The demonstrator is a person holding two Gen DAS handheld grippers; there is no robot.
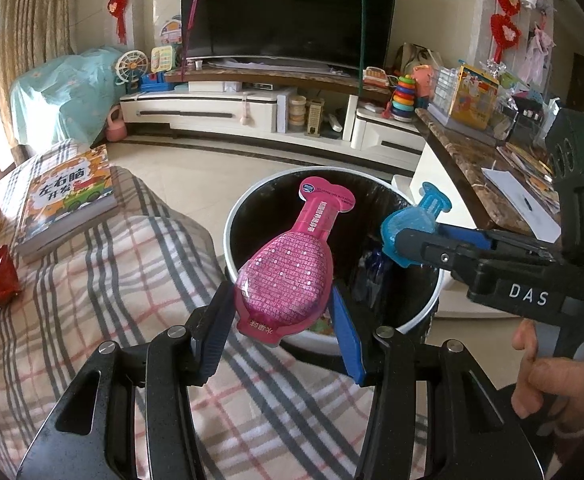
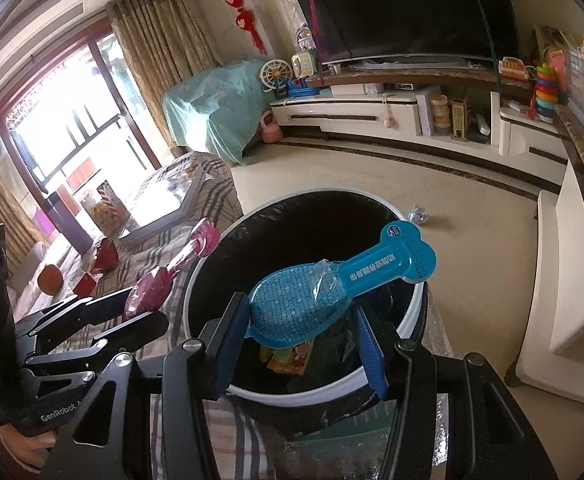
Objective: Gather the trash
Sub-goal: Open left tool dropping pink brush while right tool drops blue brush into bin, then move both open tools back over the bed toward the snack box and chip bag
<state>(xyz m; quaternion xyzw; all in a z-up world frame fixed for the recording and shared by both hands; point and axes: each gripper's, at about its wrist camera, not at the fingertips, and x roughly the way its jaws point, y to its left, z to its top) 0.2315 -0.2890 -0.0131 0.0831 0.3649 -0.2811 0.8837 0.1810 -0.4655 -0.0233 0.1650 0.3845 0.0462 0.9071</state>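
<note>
Both grippers hover over the black-lined trash bin [image 1: 419, 322], each carrying a spoon-shaped wrapper to be dropped in; the left gripper [image 1: 282, 320] is clenched on the pink wrapper [image 1: 288, 272], held above the near rim, while the right gripper [image 2: 303, 332] grasps the blue wrapper [image 2: 311, 300] over the bin's mouth; inside lie a colourful printed packet [image 2: 288, 358] and what may be other scraps, too dark to identify; red wrappers [image 1: 0, 276] remain on the plaid cloth [image 1: 132, 276].
</note>
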